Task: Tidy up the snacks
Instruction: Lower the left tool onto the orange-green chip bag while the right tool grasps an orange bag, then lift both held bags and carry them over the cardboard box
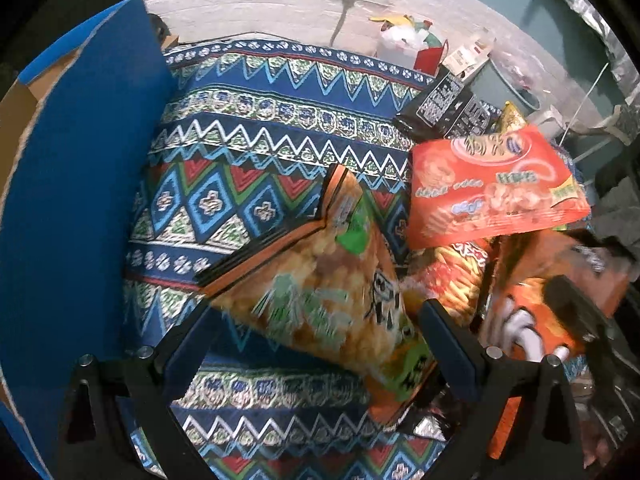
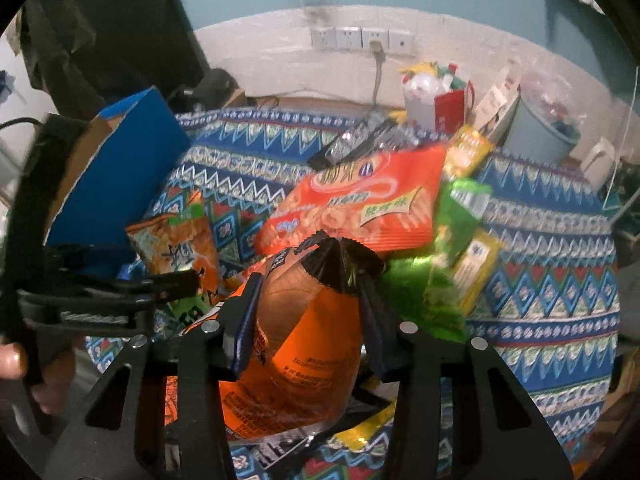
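Right claw point(image 2: 308, 280) is closed on an orange snack bag point(image 2: 304, 344), fingers pressing its sides just below the dark crimped top; the bag stands upright between the pads, lifted over the pile. The left claw point(image 1: 320, 320) is spread wide w/ a yellow-orange puff bag point(image 1: 320, 280) lying between its fingers; can't tell if either pad touches it, the bag is blurred. That bag lies tilted, one corner pointing up toward the far side, resting on the patterned cloth point(image 1: 260, 120) that covers the desk.

Pile of snacks sits on the right side of the left view, center of the right view. On top lies a red-orange ring-snack bag point(image 2: 360, 204), face up. Behind it, a black packet point(image 2: 360, 140) w/ white print. To its right, green bags point(image 2: 448, 248) & small yellow packets point(image 2: 472, 148), partly overlapping. A fries-print bag point(image 1: 460, 276) peeks out under the red-orange one in the left view.

Blue cardboard box point(image 1: 80, 180) stands at the left edge of the desk, open top, brown inside showing. It's near the puff bag, not touching as far as can be seen.

Far side: white brick wall w/ a row of sockets point(image 2: 360, 38), one plug in w/ cord hanging down. A white bag & a red gift bag point(image 2: 452, 112) sit near the wall, a grey-blue bin point(image 2: 540, 136) to their right.
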`<state>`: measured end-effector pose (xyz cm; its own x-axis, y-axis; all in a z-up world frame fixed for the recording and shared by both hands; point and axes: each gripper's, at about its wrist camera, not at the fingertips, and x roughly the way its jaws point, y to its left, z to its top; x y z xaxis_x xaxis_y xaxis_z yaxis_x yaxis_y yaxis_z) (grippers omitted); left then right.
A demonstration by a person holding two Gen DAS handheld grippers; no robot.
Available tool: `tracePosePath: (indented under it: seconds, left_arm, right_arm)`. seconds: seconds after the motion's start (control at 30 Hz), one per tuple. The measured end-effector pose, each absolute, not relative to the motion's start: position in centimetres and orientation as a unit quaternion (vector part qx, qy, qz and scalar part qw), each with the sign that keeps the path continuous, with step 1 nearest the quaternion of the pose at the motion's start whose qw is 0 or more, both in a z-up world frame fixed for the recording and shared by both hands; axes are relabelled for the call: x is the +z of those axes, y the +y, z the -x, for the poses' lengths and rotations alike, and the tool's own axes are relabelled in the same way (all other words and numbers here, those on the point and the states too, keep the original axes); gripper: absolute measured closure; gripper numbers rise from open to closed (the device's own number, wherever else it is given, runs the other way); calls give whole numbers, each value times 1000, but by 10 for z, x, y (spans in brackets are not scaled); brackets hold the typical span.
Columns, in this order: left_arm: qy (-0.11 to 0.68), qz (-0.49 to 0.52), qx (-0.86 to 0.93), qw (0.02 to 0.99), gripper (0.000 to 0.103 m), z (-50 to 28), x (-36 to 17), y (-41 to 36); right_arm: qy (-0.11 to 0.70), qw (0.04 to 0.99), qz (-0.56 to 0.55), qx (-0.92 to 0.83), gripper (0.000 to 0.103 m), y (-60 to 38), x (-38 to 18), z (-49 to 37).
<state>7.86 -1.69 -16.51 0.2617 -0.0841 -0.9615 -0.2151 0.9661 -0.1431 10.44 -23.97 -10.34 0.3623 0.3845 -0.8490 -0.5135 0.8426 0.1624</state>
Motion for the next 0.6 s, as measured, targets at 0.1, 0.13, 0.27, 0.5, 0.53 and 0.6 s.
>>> tracePosePath:
  seconds: [0.1,0.13,0.27,0.5,0.53,0.6]
  left_arm:
    - [614,112,40,781,4,-86,-175,-22]
    - [615,110,38,780,8,-87,-178,-23]
    - [614,131,14,778,47,-87,-180,-26]
    - [595,93,6,798,66,-80,-163,-28]
    - [592,88,5,801,66,-78,-159,-28]
    - [585,78,4,807,66,-76,-153,-28]
  right_arm:
    - [490,825,63,274,59,-245,-101,-106]
    - [490,825,60,274,59,-247,-101,-106]
    - [492,824,54,275,59,-251,-101,-108]
    - [477,833,56,275,60,-252,-94,-104]
    - [475,834,57,275,60,-251,-92,-104]
    - [471,836,56,276,61,-250,-89,-105]
